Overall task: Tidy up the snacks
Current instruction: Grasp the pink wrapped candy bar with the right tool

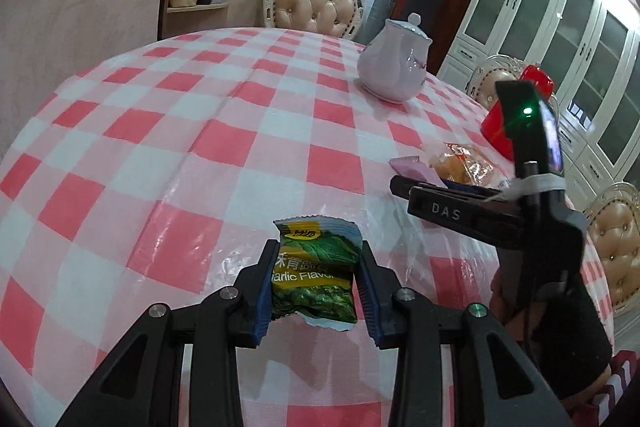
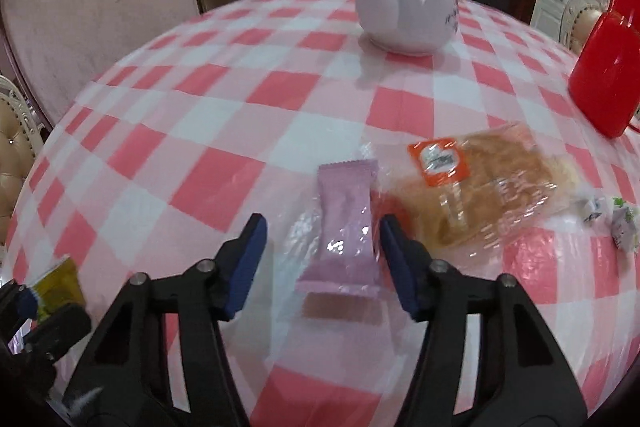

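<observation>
My left gripper (image 1: 318, 257) is shut on a green garlic-flavor snack packet (image 1: 316, 271) and holds it just above the checked tablecloth (image 1: 180, 147). My right gripper (image 2: 322, 227) is open, its jaws on either side of a pink snack packet (image 2: 346, 227) that lies on the cloth. A clear bag of bread (image 2: 488, 183) with an orange label lies just right of it. The right gripper also shows in the left wrist view (image 1: 404, 187), beside the pink packet (image 1: 412, 169) and the bread bag (image 1: 464, 163). The green packet (image 2: 56, 285) shows at the far left of the right wrist view.
A white teapot (image 1: 394, 65) stands toward the back of the table. A red jug (image 2: 608, 71) stands at the right. Small wrapped candies (image 2: 624, 227) lie right of the bread. Padded chairs (image 1: 316, 5) stand around the table. A shelf and cabinets line the walls.
</observation>
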`<state>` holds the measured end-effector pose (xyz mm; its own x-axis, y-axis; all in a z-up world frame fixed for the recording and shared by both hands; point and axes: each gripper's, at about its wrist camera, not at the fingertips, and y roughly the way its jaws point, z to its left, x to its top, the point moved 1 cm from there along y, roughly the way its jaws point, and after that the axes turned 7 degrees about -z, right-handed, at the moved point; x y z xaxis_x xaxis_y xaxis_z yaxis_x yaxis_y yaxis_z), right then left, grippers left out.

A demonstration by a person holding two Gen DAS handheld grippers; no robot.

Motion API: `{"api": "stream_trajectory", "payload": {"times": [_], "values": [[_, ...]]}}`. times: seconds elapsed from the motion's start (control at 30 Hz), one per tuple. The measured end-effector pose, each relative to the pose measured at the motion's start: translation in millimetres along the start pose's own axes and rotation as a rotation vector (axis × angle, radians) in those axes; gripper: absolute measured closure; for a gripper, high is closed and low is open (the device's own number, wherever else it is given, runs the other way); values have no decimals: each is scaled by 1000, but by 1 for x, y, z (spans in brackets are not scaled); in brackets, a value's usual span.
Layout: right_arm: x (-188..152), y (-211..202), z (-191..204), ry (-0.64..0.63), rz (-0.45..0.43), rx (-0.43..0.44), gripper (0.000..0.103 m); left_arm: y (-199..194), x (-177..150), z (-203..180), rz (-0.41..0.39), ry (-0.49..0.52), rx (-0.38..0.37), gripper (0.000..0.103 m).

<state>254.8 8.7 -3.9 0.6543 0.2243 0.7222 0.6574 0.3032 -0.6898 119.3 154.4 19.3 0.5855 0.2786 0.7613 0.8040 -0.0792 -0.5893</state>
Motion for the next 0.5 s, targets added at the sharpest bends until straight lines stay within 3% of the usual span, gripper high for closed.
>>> {"api": "stream_trajectory", "payload": {"times": [0.1, 0.13, 0.4, 0.5], "values": [[1, 2, -1, -23, 5, -19, 60, 0, 0, -3, -1, 14, -1, 65], [-1, -1, -1, -31, -2, -17, 76, 1, -1, -3, 1, 20, 1, 65], [-37, -90, 1, -57, -155, -18, 78, 4, -3, -11, 16, 54, -3, 65], [-56, -117, -6, -23, -172, -18, 78, 2, -7, -18, 13, 87, 0, 65]]}}
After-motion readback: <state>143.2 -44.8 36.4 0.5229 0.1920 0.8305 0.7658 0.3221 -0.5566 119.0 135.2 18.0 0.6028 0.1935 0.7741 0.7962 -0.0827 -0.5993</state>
